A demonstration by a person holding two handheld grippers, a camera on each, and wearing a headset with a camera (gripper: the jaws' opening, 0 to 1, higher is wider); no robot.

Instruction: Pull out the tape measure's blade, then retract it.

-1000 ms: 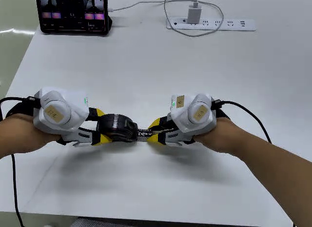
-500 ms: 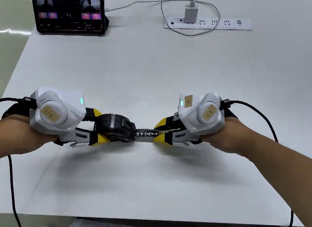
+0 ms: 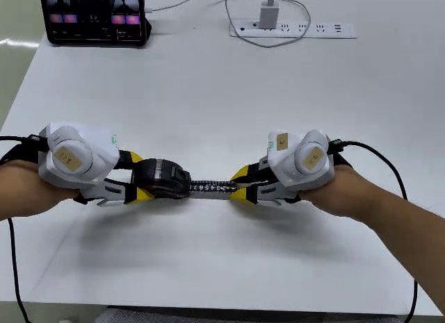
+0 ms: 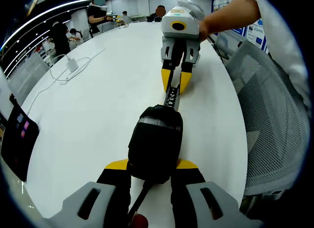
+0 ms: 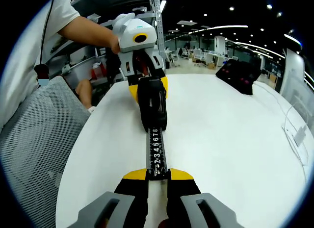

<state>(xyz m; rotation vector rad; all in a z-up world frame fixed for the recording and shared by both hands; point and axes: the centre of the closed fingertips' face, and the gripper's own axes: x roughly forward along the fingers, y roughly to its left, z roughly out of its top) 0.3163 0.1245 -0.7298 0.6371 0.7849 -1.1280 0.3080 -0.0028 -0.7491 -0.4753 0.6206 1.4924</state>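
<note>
Numerals 2 to 8 on blade (image 5: 156, 152)

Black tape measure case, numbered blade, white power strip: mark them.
Black tape measure case (image 4: 156, 139), left gripper view, housing top.
Numbered blade (image 5: 156, 150), right gripper view, numerals.
White power strip (image 3: 325, 30), head view, socket face.

An open-plan office: the right gripper view shows distant rows of desks (image 5: 198, 55) under long white ceiling strip lights (image 5: 230, 28) at 12 o'clock, and a grey mesh chair (image 5: 34, 144) at 9 o'clock.

L hand-held gripper (image 3: 142, 177) & R hand-held gripper (image 3: 240, 184) face each other, apart, both jaws clamped.
</note>
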